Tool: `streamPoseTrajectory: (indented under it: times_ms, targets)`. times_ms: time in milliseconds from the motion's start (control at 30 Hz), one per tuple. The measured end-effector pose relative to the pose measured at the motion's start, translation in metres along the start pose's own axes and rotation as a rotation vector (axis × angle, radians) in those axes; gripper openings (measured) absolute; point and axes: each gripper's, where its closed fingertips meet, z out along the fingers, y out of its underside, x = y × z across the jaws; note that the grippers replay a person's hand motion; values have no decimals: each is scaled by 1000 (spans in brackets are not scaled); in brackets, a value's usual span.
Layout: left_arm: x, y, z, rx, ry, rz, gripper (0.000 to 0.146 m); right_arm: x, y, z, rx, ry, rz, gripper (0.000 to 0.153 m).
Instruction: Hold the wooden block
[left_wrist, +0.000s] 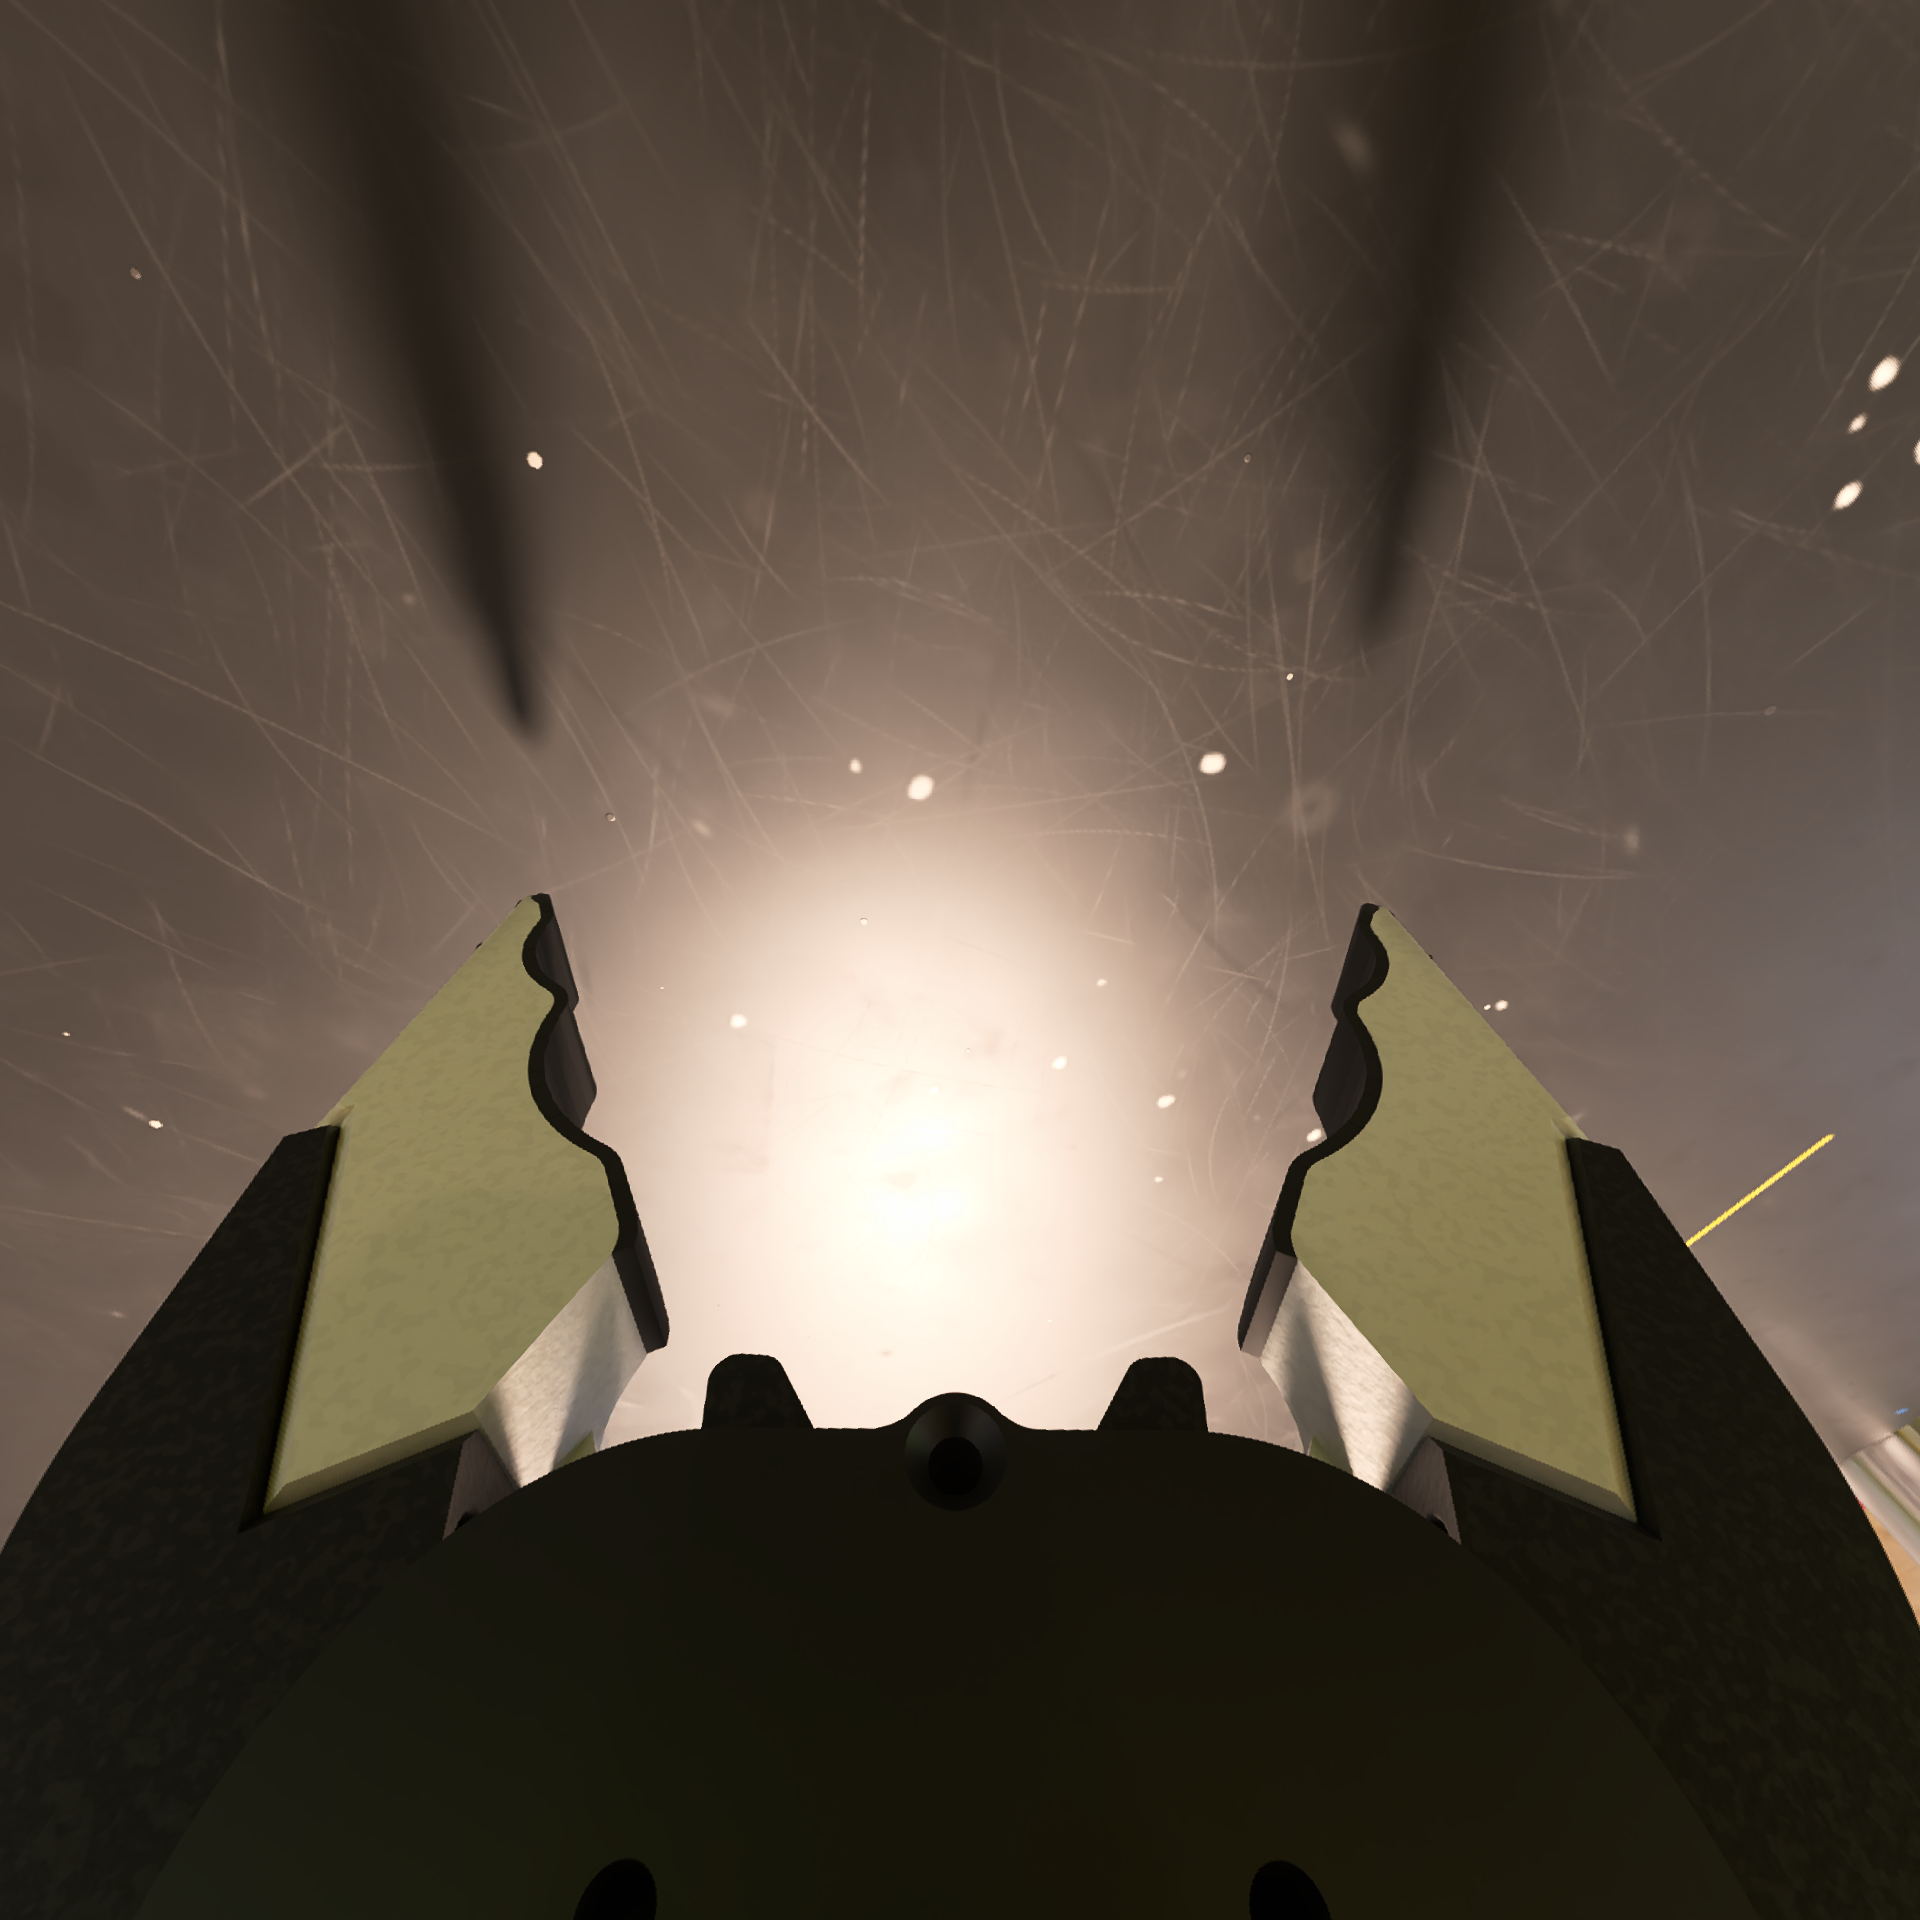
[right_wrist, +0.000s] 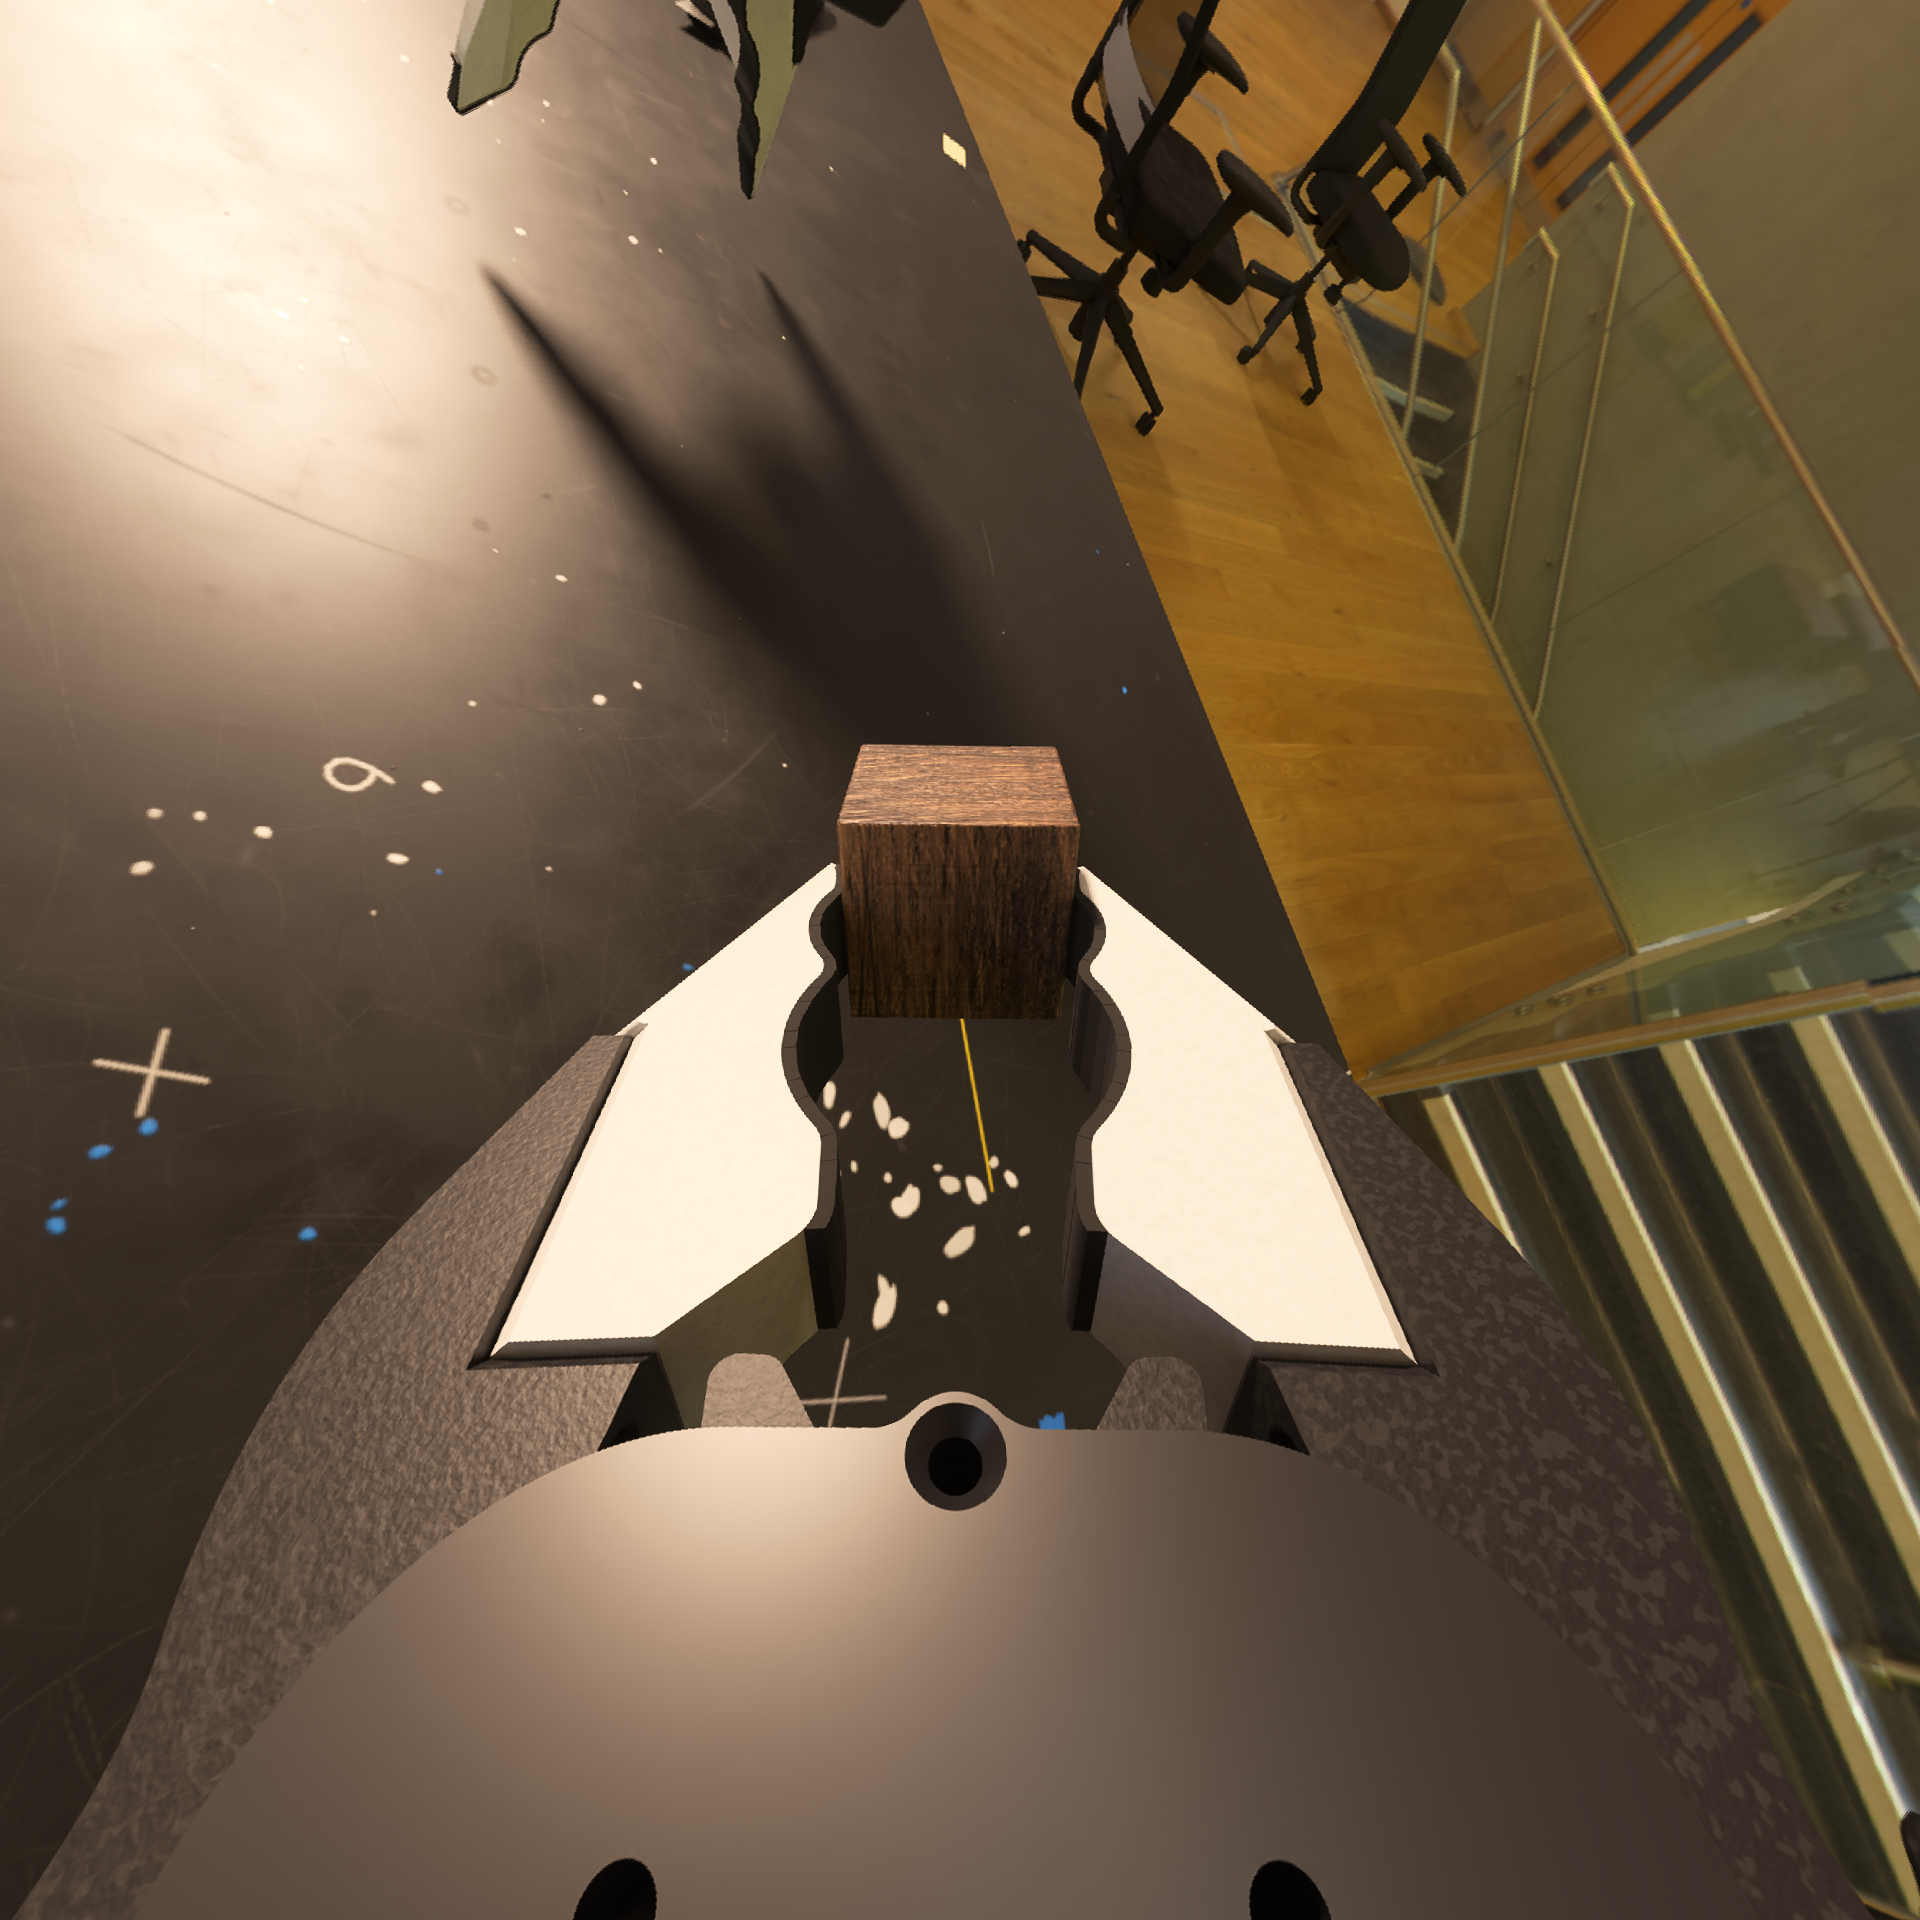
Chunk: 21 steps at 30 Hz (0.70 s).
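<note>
The right tongs are closed on the wooden block, which sits pinched between the two fingertips, its sides touching both pads and its far half sticking out past them. Under the block lies the dark desk, scratched and flecked with pale and blue spots, with a thin yellow line showing in the gap between the fingers. The desk's edge runs close along the right of the block, slanting away towards the top of the view, so open surface lies mostly to the left. Beyond that edge is a wooden floor, a glass railing and, farther off, two black office chairs. Far ahead over the desk hang the left tongs, well apart from the block, casting long shadows. In their own view the left tongs stand wide open with nothing between the fingers, pointed at bare, glare-lit desk.
</note>
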Motion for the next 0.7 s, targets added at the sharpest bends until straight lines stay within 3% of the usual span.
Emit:
streamPoseTrajectory:
  times_ms: [700]
  targets:
    - [-1,3,-4,-36,-4,-13,139,-3,6,3,-15,-30,9,40]
